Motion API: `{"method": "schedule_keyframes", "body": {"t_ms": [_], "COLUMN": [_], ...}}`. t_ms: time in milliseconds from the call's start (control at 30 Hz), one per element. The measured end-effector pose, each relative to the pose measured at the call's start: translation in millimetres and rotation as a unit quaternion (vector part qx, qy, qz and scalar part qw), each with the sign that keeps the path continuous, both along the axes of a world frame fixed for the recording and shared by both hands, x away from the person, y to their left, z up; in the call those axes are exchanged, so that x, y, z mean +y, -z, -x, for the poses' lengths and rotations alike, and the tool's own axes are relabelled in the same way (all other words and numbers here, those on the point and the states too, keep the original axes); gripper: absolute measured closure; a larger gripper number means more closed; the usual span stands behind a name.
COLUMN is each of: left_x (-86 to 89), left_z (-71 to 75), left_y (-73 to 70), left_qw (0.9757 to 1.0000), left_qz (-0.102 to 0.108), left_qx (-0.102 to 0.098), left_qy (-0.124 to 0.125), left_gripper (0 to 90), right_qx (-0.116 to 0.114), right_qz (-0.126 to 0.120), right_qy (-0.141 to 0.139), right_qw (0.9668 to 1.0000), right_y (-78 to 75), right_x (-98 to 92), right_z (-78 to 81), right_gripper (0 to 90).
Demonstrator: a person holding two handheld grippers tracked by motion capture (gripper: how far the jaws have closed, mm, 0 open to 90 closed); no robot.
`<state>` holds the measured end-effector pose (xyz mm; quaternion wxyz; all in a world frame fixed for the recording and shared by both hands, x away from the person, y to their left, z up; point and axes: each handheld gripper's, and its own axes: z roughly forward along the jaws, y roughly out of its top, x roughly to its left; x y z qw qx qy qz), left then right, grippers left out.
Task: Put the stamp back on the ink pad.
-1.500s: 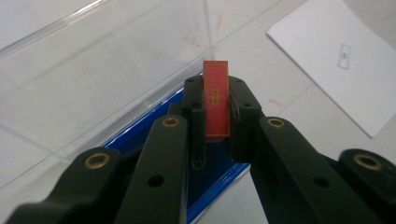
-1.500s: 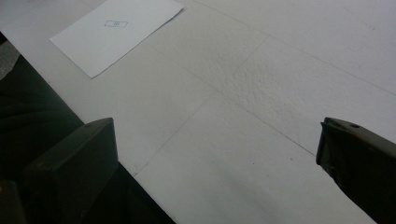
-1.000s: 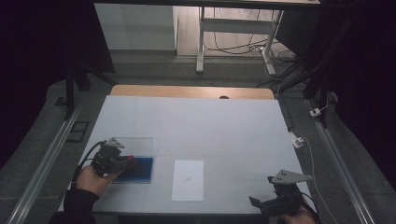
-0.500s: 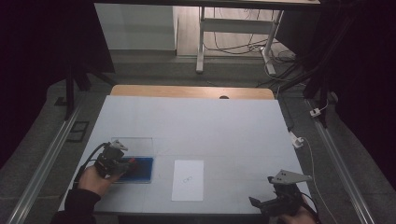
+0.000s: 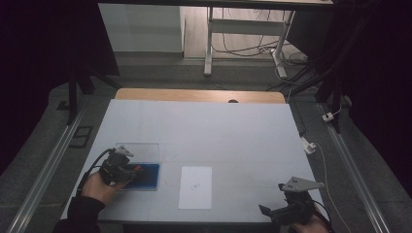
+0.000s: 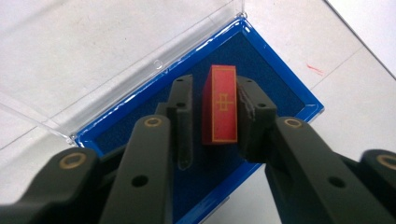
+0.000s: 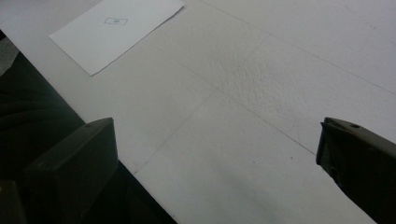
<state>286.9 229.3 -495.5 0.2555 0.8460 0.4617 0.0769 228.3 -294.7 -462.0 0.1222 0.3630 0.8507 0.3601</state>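
Between the left gripper's (image 6: 212, 122) jaws, just been opening: a red block (image 6: 220, 111) with a gold cross, standing on the dark lining of an open blue case (image 6: 275, 79); gap on one side, far pad close against the other, grip loosened. Clear lid (image 6: 93, 51) flat on the white table (image 5: 218, 126) beside the case. Nearby, a white sheet (image 5: 195, 187). Right gripper (image 7: 215, 154) spread wide and empty over the near table edge

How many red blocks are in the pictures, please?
1. The red block stands in the blue case, between the fingers of the left gripper. The gripper may hide others.
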Motion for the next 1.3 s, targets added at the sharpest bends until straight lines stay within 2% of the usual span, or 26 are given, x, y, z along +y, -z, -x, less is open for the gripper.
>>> {"method": "schedule_keyframes", "body": {"t_ms": [300, 567, 767, 833, 1000, 1200, 1300], "left_x": [-1.7, -1.8, -4.8, -5.5, -5.6, -0.8, 1.1], "left_z": [0.3, 2.6, 7.7, 10.3, 19.0, 30.8, 36.4], "left_y": [-2.8, -9.6, -19.6, -22.7, -29.6, -36.1, -38.4], "left_qw": [0.9998, 0.9988, 0.9974, 0.9974, 0.9969, 0.9936, 0.9922], "left_qz": [0.012, 0.029, 0.049, 0.049, 0.053, 0.091, 0.103], "left_qx": [-0.011, -0.039, -0.049, -0.051, -0.058, -0.067, -0.070], "left_qy": [-0.008, -0.010, -0.016, -0.015, -0.011, -0.009, -0.007], "left_gripper": [44.8, 27.2, 18.8, 14.2, 10.0, 4.7, 3.1], "right_qx": [-0.001, -0.001, -0.001, 0.000, 0.000, 0.000, 0.000], "right_qz": [0.000, 0.001, 0.001, 0.000, 0.000, 0.000, -0.002], "right_qy": [-0.001, 0.000, 0.000, 0.002, 0.002, 0.002, 0.003], "right_qw": [1.0000, 1.0000, 1.0000, 1.0000, 1.0000, 1.0000, 1.0000], "right_y": [0.0, -0.2, -0.4, -0.4, -0.4, -0.4, -0.4], "right_x": [0.1, -0.1, -0.3, -0.4, -0.4, -0.6, -0.9], "right_z": [0.1, 0.5, 0.6, 0.7, 0.7, 0.5, 0.5], "right_gripper": [0.0, 0.0, 0.0, 0.0, 0.0, 0.0, 0.0]}}
